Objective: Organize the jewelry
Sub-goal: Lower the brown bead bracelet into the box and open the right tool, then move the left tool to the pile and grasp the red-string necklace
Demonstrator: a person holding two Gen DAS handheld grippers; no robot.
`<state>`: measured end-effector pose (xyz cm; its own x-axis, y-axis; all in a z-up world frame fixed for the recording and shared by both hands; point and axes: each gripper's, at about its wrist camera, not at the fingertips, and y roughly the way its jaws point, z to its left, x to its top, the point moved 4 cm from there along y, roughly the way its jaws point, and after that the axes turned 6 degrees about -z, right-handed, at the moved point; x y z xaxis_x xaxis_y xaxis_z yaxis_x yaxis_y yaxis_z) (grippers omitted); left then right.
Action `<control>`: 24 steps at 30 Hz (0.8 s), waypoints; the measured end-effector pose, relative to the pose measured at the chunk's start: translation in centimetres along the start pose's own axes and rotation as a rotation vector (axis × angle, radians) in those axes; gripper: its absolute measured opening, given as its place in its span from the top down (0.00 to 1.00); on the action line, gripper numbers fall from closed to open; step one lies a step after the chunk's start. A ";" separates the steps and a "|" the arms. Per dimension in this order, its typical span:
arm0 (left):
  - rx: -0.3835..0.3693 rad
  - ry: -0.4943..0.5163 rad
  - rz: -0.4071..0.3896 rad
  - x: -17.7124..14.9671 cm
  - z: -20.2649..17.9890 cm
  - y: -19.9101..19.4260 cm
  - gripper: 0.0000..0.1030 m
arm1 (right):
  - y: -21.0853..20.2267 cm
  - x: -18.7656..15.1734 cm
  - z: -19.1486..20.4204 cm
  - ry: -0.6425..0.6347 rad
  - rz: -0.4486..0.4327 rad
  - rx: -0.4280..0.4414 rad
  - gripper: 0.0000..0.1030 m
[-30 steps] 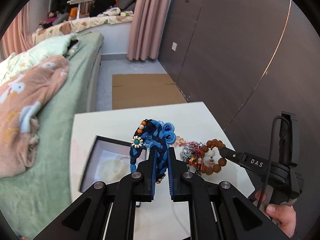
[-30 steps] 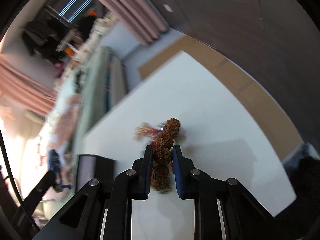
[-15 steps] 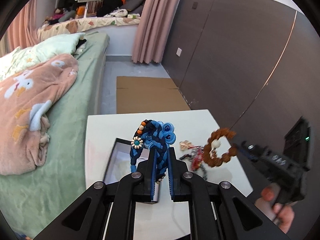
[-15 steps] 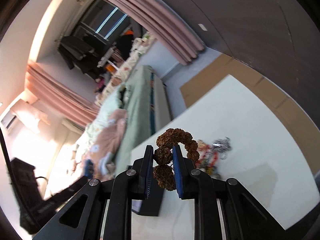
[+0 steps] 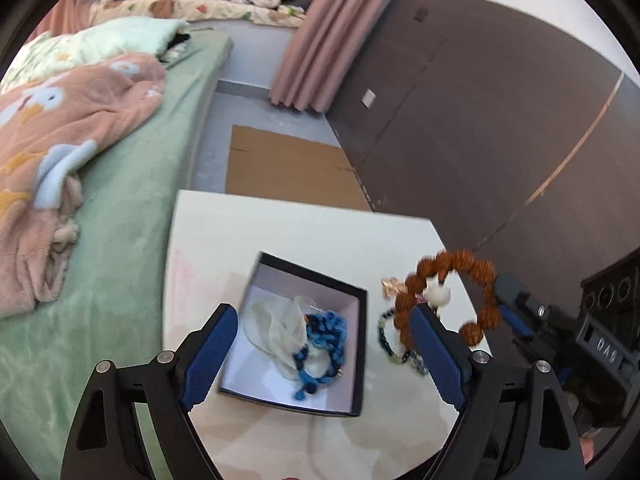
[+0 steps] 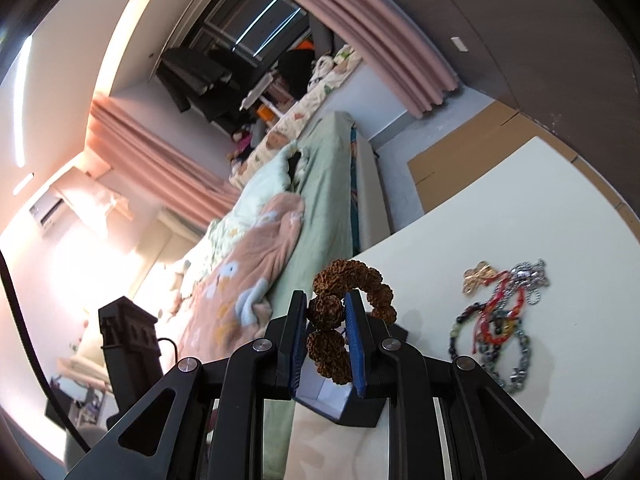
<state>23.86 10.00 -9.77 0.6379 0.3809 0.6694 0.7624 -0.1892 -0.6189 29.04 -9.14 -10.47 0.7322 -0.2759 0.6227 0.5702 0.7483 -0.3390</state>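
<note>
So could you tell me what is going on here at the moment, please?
A person is sorting jewelry into a black box on a white table. The left gripper is open above the box, where a blue braided bracelet lies. The right gripper is shut on a brown bead bracelet, held in the air beside the box. A pile of other jewelry lies on the table.

The left hand-held gripper's [image 5: 324, 356] finger hid part of the loose bracelets [image 5: 394, 340] on the desk [image 5: 304, 224]. In the right view, the right hand-held gripper [image 6: 326, 340] covered most of the box [image 6: 340, 404]. Distant shelf clutter [image 6: 256, 108] was too small to identify.
</note>
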 end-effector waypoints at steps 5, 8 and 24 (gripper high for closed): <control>0.043 -0.047 -0.062 0.7 1.7 -1.6 0.14 | 1.1 -1.0 1.4 -0.025 0.018 0.027 0.80; 0.056 -0.068 -0.080 1.1 2.4 -2.0 0.14 | 2.3 -1.4 2.2 -0.043 0.034 0.034 0.80; 0.098 -0.013 -0.111 0.8 1.1 -2.2 0.14 | 1.1 -1.4 -0.6 -0.041 0.023 -0.122 0.21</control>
<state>22.52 11.71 -8.33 0.5486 0.4060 0.7309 0.8132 -0.0560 -0.5793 28.85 -8.24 -12.16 0.7315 -0.2328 0.6409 0.5962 0.6744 -0.4356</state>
